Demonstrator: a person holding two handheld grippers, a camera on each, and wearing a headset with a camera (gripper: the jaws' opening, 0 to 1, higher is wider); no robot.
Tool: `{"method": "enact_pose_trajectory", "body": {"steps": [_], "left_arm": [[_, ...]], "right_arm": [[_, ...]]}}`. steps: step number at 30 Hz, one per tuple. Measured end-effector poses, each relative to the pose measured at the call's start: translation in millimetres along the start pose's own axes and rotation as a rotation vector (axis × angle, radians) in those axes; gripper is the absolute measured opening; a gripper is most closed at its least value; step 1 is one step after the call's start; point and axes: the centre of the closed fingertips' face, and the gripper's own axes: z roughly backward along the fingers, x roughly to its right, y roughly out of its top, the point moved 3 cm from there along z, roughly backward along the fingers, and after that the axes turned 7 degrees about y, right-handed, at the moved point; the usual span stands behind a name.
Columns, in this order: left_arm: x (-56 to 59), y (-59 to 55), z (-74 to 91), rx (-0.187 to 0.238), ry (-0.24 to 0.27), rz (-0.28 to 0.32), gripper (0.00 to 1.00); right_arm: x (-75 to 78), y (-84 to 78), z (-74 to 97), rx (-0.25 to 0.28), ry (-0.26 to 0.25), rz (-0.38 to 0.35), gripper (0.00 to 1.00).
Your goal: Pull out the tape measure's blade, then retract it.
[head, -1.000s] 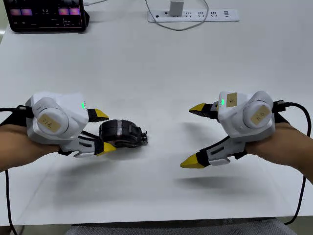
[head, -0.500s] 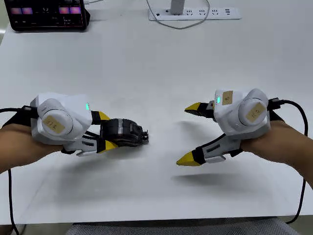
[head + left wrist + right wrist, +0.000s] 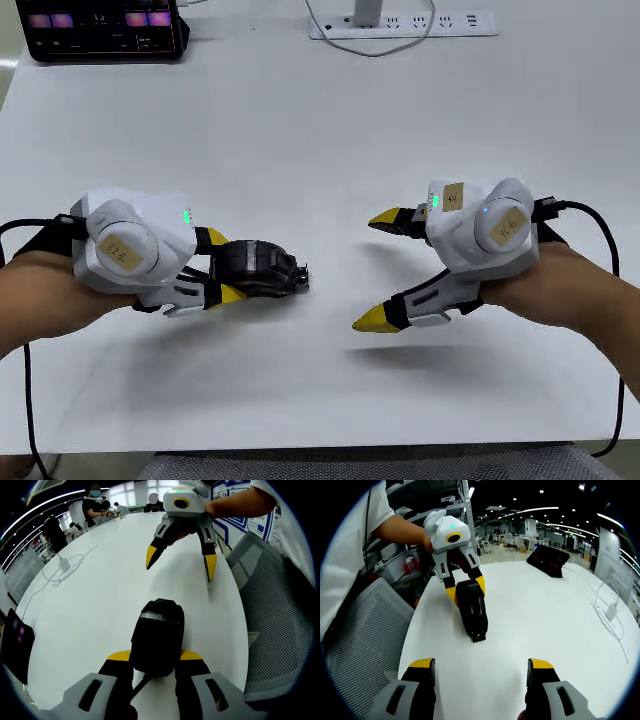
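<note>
Our left tongs (image 3: 222, 266) are pinching the tape measure (image 3: 258, 268) by its rear half, with one yellow tip on each flat side, at the lower left of the head view. Our right tongs (image 3: 372, 270) are spread wide with nothing between them. They sit right of centre, tips aimed at the tape measure and well apart from it.

We judge the step in hand to be the reach for the blade's end, since no blade is drawn out yet. To do it well, we should hold the left grip firm and keep the case seated on the desk (image 3: 320, 150). The right tongs should come in low, in line with the mouth of the case, and close on the small hook (image 3: 478, 638) alone, not on the case. The pull should then run straight along the blade's own line so it neither twists nor kinks. For the return, we would feed the blade back under control rather than let it snap home.

The tape measure is black and rounded, and seems to stand on its lower edge. In the left gripper view a greyer patch on top may be the lock, but it is too blurred to tell.

Beyond it, a power strip (image 3: 410, 22) lies at the top edge and a tablet (image 3: 100, 25) at the upper left.
</note>
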Motion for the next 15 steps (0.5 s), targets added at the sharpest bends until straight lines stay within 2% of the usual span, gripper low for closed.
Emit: {"method": "enact_pose_trajectory", "body": {"steps": [15], "left_arm": [[0.8,0.8,0.2,-0.014,0.001,-0.017,0.27]], "right_arm": [[6.6,4.3,-21.4,0.007,0.024,0.047,0.60]]}}
